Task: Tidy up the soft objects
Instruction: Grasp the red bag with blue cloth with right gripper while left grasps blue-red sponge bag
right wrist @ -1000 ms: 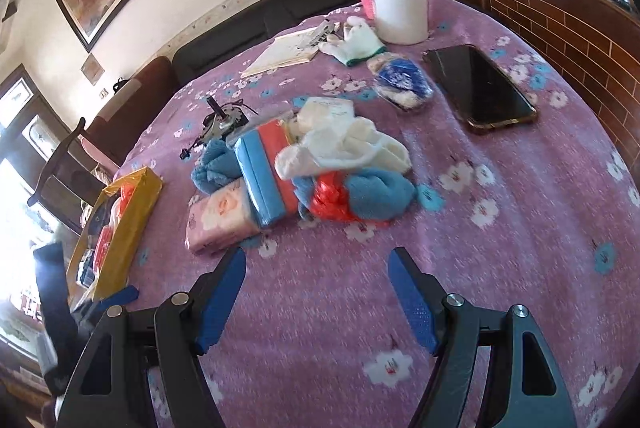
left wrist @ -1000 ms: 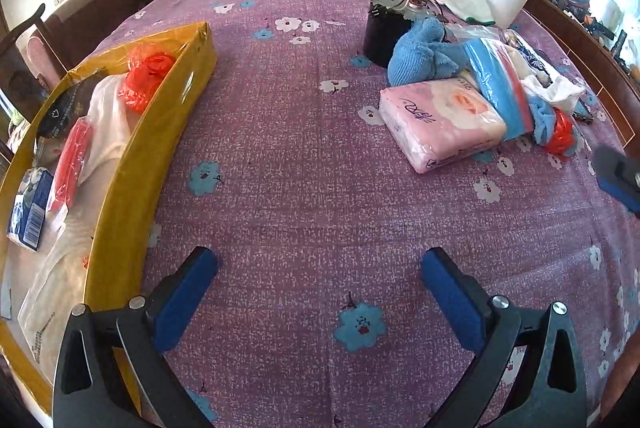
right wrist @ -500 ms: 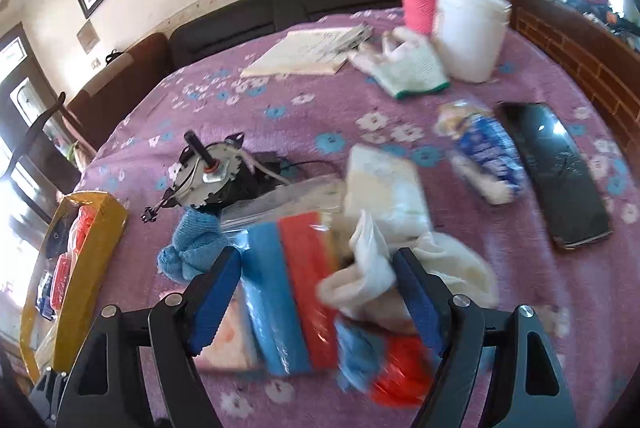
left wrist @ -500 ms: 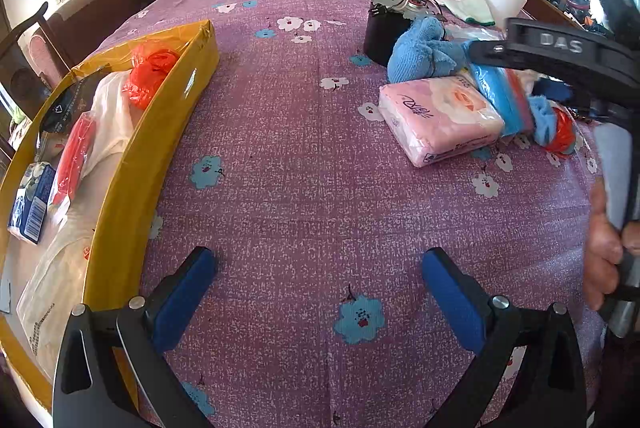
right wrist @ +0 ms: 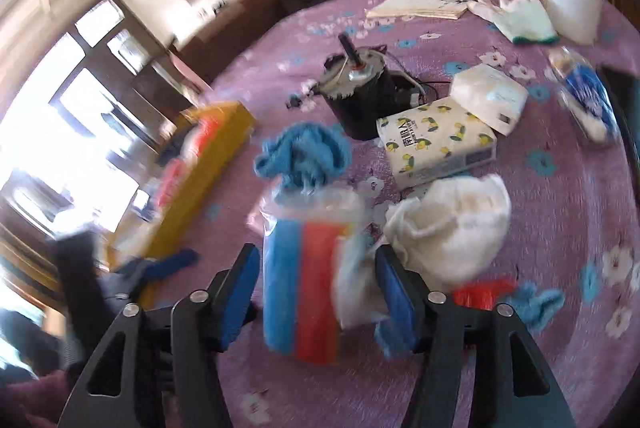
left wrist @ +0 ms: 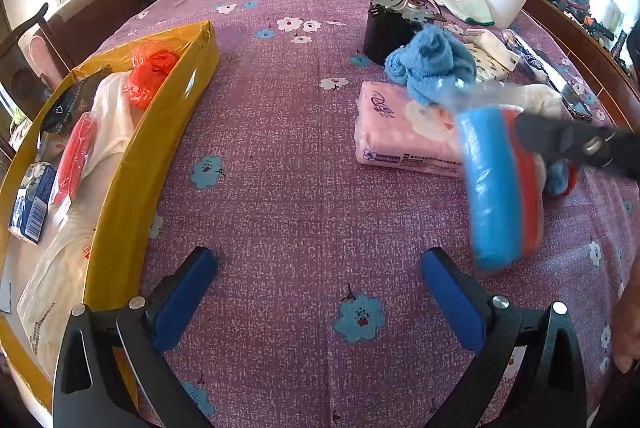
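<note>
**Bagged cloths in the right gripper, most of the pile yet to be sorted**

The clear bag of blue and red cloths (right wrist: 304, 284) sits between the right gripper's (right wrist: 316, 292) blue pads, lifted off the purple tablecloth (left wrist: 288, 164). From the blurred right wrist view I cannot tell whether the pads truly pinch it; the left one seems to stand a little off the bag. In the left wrist view the bag hangs just in front of the pink tissue pack (left wrist: 404, 132).

The yellow box (left wrist: 132, 164) at the left already holds an orange bag (left wrist: 150, 76), white plastic and small packets. Left on the table: the blue towel (left wrist: 430, 64), the lemon-print tissue pack (right wrist: 438, 144), a white pack (right wrist: 490, 96) and white socks (right wrist: 452, 228). So I'd judge it well under half done.

The left gripper (left wrist: 320, 288) hovers low over bare cloth beside the box, spread wide, holding nothing.
</note>
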A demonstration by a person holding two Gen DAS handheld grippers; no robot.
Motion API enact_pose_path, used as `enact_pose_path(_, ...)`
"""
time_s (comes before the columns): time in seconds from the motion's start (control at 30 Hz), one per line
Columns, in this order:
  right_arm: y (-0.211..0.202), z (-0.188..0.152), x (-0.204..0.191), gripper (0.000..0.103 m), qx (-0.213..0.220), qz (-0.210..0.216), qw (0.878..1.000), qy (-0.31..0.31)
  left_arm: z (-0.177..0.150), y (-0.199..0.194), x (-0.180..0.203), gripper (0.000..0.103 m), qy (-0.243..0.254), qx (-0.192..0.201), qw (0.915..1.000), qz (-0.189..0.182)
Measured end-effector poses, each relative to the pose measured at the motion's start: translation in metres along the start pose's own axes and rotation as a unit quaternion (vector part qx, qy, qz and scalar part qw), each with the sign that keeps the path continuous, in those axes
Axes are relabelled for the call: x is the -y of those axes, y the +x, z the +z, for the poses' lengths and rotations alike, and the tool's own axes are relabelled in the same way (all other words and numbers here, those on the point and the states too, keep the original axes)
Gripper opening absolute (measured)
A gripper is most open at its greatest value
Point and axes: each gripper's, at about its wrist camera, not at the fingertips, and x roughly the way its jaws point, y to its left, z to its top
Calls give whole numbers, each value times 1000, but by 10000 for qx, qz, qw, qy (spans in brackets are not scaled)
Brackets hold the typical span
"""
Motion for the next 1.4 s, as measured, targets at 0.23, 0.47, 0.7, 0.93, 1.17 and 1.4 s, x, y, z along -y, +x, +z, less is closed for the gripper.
enact_pose_path(0.23,-31,-5,58,78,846,316,9885,1214,0,0,-1,103,7,0,10000,-22)
enact_pose_path(0.47,-44,-5,54,78,1121,-368,9854,1229,0,-4,-1,103,-77,-128,9997,-202)
enact_pose_path(0.7,-83,-17,83,85,1782,-808,9617,1919,12,-1,26,103,-29,-236,9974,-677)
enact_pose_path(0.93,-78,-35,86,85,1253,-779,9660,2125,28,-1,52,103,154,-179,9957,-891)
enact_pose_path(1.17,-55,-31,55,82,854,-1535,9753,1341,22,-13,32,103,-342,-118,9895,-1402)
enact_pose_path(1.4,-59,-39,55,47,717,-2058,9685,1209,22,-4,53,103,-342,-379,9861,-1583)
